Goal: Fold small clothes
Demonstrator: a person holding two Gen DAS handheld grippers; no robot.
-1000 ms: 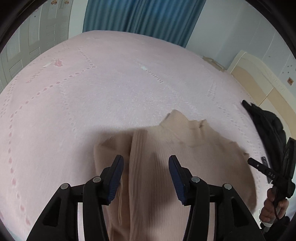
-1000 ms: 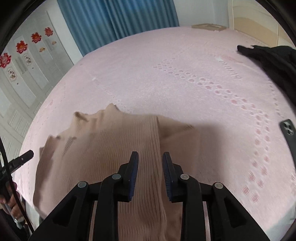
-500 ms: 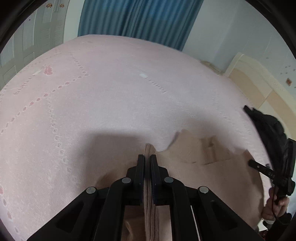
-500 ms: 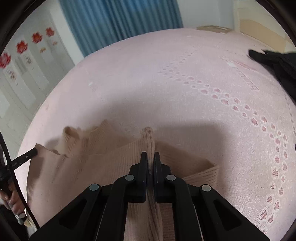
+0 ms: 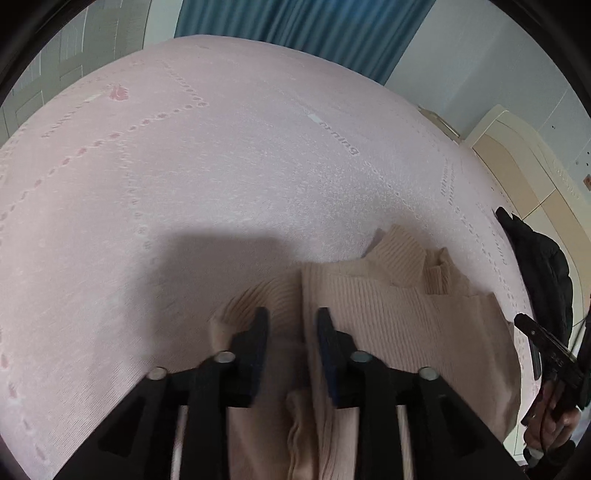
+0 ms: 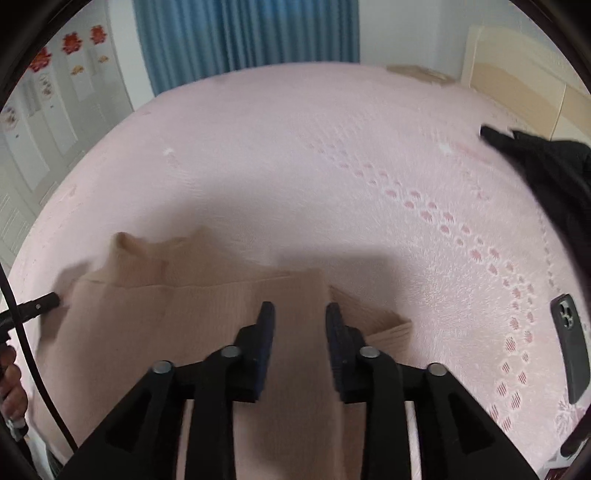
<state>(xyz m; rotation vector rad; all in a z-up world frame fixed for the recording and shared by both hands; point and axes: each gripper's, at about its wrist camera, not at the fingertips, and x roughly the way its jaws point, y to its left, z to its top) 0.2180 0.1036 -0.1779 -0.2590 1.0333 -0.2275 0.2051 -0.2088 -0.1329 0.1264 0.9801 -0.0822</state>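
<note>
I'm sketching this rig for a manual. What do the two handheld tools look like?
Both tools look alike: the left tool and right tool have matte black angular linkage arms with round silver pivot pins, ending in two flat fingers faced with dark blue pads. A thin black cable runs along the left edge of the right wrist view. No sleeves show clearly.

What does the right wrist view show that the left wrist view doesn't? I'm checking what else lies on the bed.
Only the right wrist view shows a dark phone on the pink bedspread and red decorations on the cupboard doors. Only the left wrist view shows printed lettering on the cover. Both show the beige ribbed sweater, the black jacket, blue curtains, and each gripper's jaws apart over the knit.
</note>
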